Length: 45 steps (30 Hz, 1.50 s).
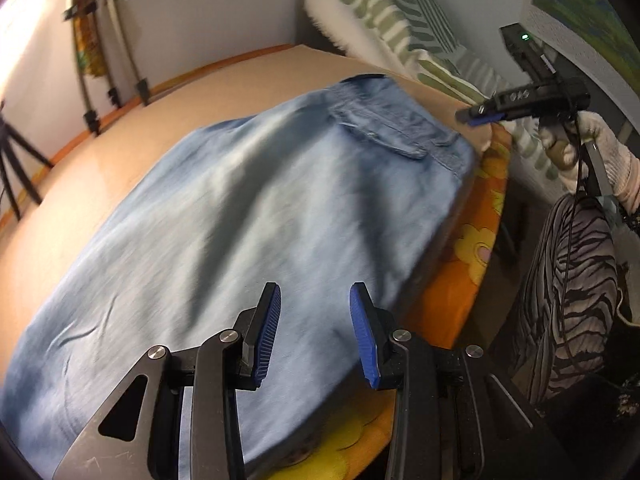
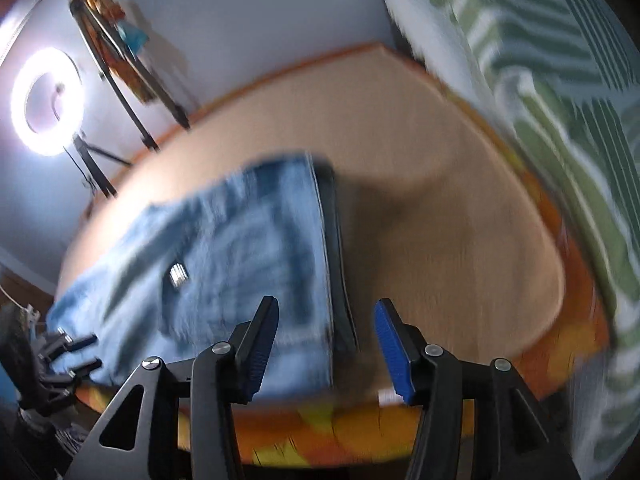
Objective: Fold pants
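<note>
The pants [image 1: 240,216], light blue denim, lie spread flat on the tan worktop [image 1: 132,152], reaching its near edge, where an orange flowered cloth [image 1: 476,216] hangs down; the waistband with its belt loop lies at the far right end in the left wrist view. They look already doubled leg over leg, though blur makes that uncertain, so the step in hand appears to be a pause between folds. The left tongs [image 1: 316,336] hover just over the near edge of the denim, jaws apart and holding nothing. The right tongs [image 2: 326,348] hang above the waistband end, likewise spread and empty. The next move probably calls for each to pinch one end and carry it across lengthwise. A small pale tag [image 2: 179,273] shows on the denim, but no writing on it can be read.
</note>
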Motion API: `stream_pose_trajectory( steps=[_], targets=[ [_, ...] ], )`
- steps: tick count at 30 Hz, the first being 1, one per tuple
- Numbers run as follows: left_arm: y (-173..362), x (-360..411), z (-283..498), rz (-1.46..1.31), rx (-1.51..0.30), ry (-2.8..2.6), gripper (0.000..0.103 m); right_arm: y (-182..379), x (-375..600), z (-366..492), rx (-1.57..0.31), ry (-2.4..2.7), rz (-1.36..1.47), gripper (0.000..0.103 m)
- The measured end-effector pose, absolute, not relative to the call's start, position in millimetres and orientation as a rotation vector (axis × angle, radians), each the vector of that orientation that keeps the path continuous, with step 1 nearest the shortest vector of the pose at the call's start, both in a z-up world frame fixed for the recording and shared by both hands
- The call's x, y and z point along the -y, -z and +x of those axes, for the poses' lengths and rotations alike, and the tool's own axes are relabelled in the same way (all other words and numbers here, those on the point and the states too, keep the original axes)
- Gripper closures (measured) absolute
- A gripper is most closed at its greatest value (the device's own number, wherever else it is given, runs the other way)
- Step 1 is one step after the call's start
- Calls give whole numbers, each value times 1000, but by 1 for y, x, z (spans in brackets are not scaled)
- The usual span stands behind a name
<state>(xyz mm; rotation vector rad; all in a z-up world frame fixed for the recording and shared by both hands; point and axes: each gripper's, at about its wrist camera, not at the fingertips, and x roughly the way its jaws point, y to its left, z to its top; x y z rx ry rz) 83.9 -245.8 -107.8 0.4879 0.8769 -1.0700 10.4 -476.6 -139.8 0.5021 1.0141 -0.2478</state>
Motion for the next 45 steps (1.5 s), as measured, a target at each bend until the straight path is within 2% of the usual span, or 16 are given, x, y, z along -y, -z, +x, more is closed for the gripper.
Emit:
stream_pose_trajectory(
  steps=[4, 6, 7, 8, 11, 14, 17, 19, 22, 27, 29, 32, 34, 35, 40, 45],
  targets=[
    [113, 252, 80, 501, -888, 1074, 69, 159, 470, 5, -1062, 228, 571, 50],
    [115, 254, 79, 505, -893, 1070, 69, 165, 464, 6, -1089, 222, 566, 54],
    [117, 254, 79, 507, -899, 1067, 69, 168, 460, 9, -1097, 215, 562, 62],
    [119, 254, 79, 507, -903, 1064, 69, 166, 457, 9, -1088, 217, 552, 80],
    [121, 253, 80, 492, -921, 1060, 69, 159, 453, 11, -1069, 209, 549, 101],
    [124, 252, 78, 467, -952, 1089, 69, 134, 452, 9, -1012, 266, 442, 101],
    [129, 253, 71, 488, -959, 1098, 69, 129, 446, 11, -1043, 343, 305, 103],
    [126, 249, 69, 483, -959, 1096, 69, 127, 442, 12, -1044, 336, 276, 98],
    [116, 238, 75, 419, -972, 1071, 69, 112, 441, 6, -981, 301, 308, 68],
    [81, 201, 87, 324, -895, 967, 69, 79, 408, 23, -886, 199, 265, 62],
    [73, 177, 95, 261, -878, 918, 69, 66, 393, 36, -854, 146, 250, 54],
    [66, 134, 110, 185, -864, 810, 68, 53, 368, 56, -824, 67, 235, 47],
    [62, 97, 123, 114, -856, 719, 60, 44, 344, 74, -810, 14, 210, 47],
    [60, 80, 128, 74, -856, 682, 59, 37, 329, 84, -796, -25, 190, 47],
    [53, -14, 152, -95, -822, 467, 59, 21, 262, 132, -769, -193, 125, 43],
    [70, -110, 154, -238, -831, 255, 59, 15, 191, 174, -757, -336, 79, 37]
  ],
)
